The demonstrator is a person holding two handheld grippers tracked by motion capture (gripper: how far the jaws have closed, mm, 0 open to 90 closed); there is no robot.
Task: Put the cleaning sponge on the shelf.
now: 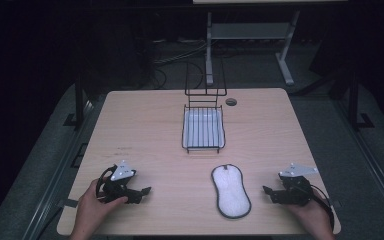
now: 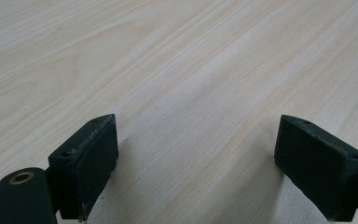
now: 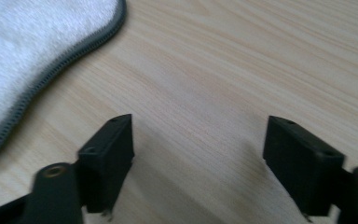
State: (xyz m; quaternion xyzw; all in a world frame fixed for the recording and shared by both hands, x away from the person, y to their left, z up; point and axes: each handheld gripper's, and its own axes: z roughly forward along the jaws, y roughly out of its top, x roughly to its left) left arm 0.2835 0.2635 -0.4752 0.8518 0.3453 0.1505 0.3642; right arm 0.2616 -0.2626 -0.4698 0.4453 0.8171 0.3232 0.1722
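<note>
One fluffy white pad (image 1: 231, 190) — grey-edged oval

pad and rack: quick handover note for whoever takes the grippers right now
Left gripper: open, empty, low over bare table at the near left.
Right gripper: open, empty, just right of the pad.
Pad: white with a grey edge, lying flat at near centre, untouched.
Rack: wire, on a white tray at mid table, beyond the pad; nothing in it that I can see.
Done: nothing yet.
Left: probably pick up the pad; the right gripper is nearer.
</note>
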